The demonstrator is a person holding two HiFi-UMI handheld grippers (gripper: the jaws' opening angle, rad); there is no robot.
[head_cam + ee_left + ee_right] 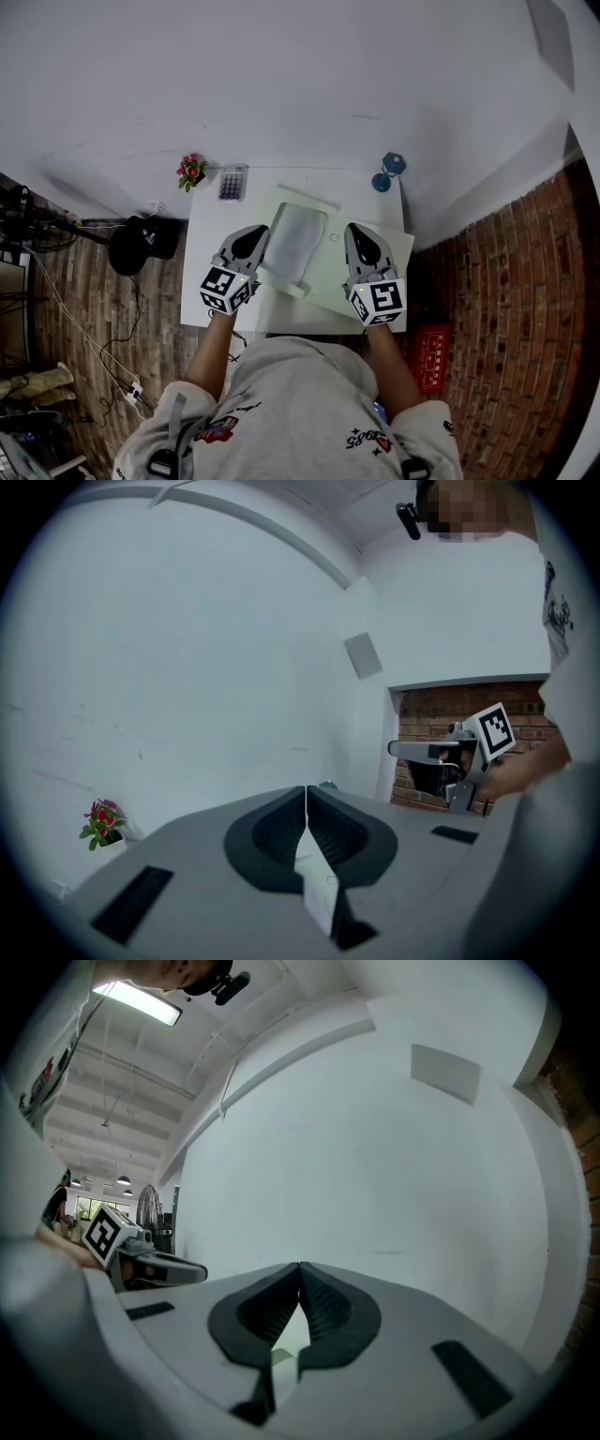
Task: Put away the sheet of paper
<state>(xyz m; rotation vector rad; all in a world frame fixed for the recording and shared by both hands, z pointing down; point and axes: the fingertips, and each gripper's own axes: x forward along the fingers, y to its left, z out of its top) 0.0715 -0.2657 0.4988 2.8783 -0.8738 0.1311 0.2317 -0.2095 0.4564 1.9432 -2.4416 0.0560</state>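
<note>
A white sheet of paper [295,240] lies flat on a pale green mat [330,287] in the middle of the white table [204,281]. My left gripper [254,232] hovers just left of the sheet, and its jaws meet at the tips with nothing between them [307,791]. Just right of the sheet is my right gripper [356,231], also shut and empty [300,1267]. Both point level toward the far wall. Each gripper shows in the other's view: the right gripper [452,757] and the left gripper [142,1258].
A small flower pot [191,171] and a calculator [232,182] stand at the table's far left. Two blue objects [387,172] sit at the far right corner. A black object [141,246] is on the floor at left, a red crate [432,357] at right.
</note>
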